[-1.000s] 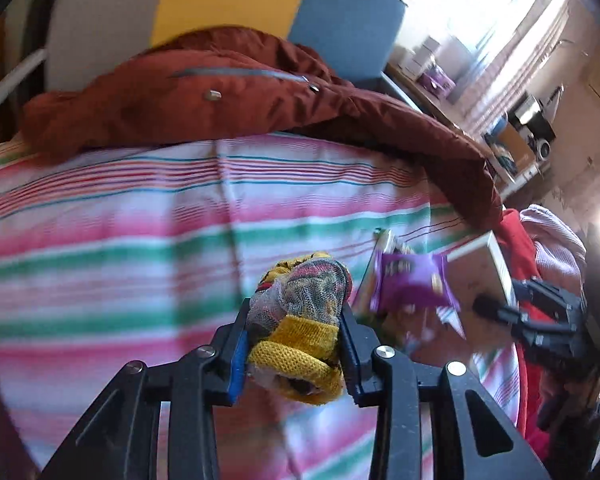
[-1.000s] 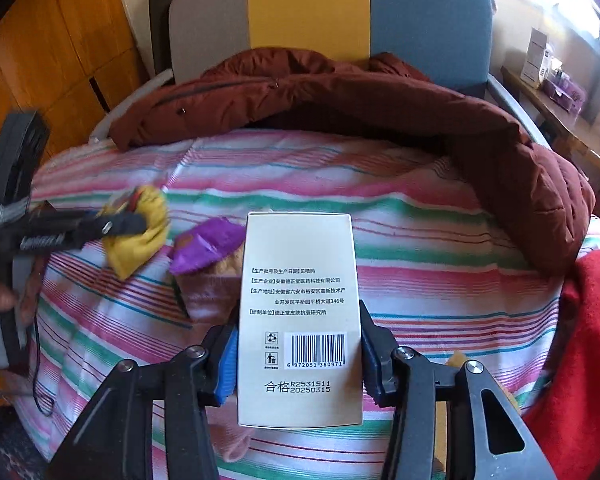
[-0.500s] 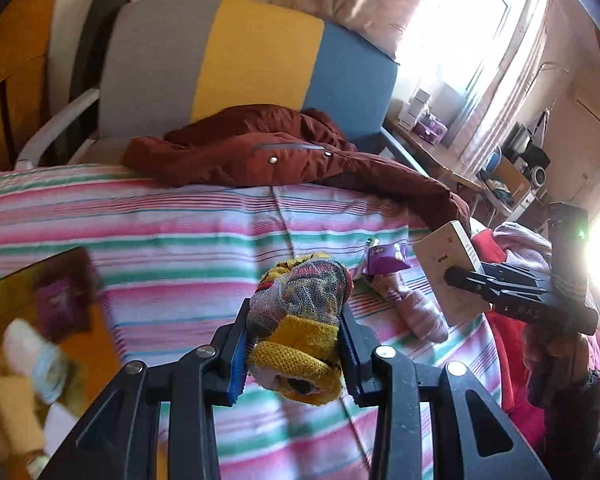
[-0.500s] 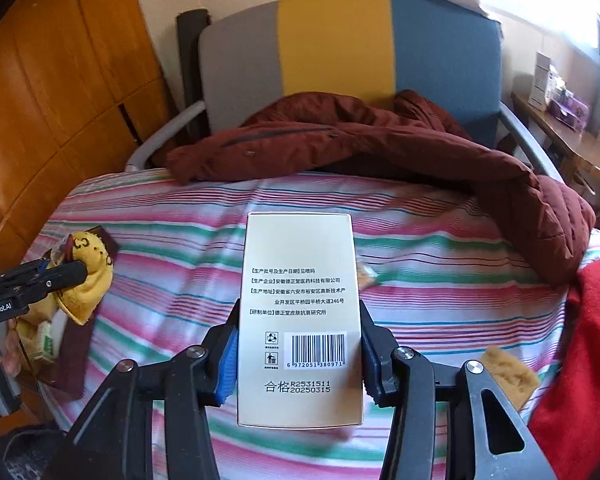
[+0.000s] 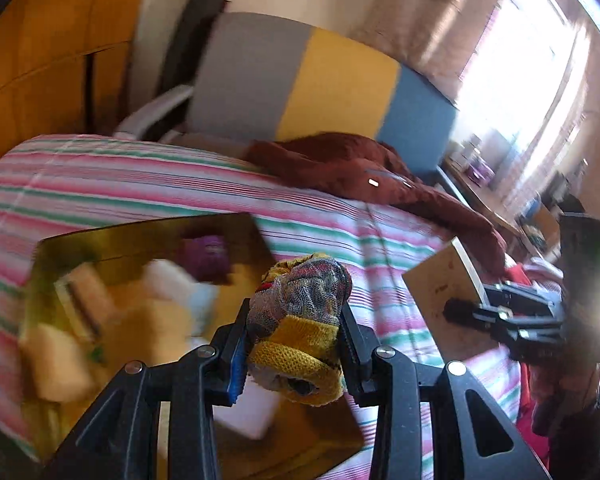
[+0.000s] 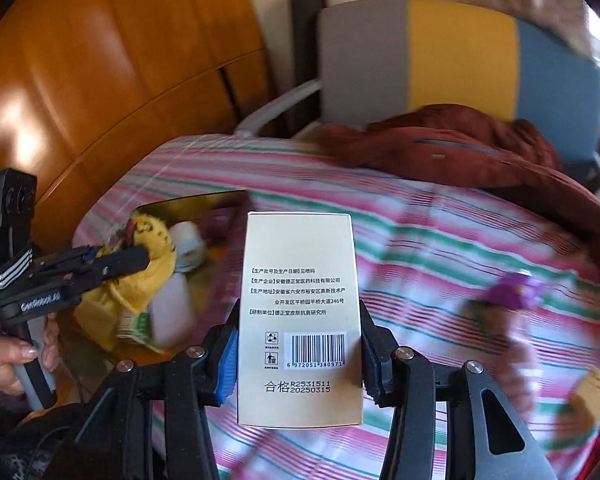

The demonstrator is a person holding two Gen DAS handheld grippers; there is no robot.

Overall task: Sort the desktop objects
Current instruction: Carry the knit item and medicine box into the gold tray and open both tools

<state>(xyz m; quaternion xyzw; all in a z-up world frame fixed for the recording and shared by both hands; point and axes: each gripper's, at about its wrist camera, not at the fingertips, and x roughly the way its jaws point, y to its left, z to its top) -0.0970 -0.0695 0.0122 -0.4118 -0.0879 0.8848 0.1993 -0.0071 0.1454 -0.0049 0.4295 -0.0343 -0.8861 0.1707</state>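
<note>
While left tool [image 5: 294,346] clamps knitted yellow sock [image 5: 300,320], right tool [image 6: 298,360] grips smooth rectangular carton [image 6: 300,280].

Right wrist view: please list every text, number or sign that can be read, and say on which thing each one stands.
On the cream box, held between the right gripper jaws:
"生产批号及生产日期 见喷码"
"生产企业 安徽德正堂医药科技有限公司"
"生产地址 安徽省六安市裕安区高新技术产业开发区平桥园平桥大道246号"
"研制单位 德正堂皮肤抗衰研究所"
"6 972051 380971" under the barcode
"合格 R2531511 20250315"
Two small symbols, recycling and bin; their captions are too small.
On the left gripper body: "GenROBOT.AI", blurred.
</note>
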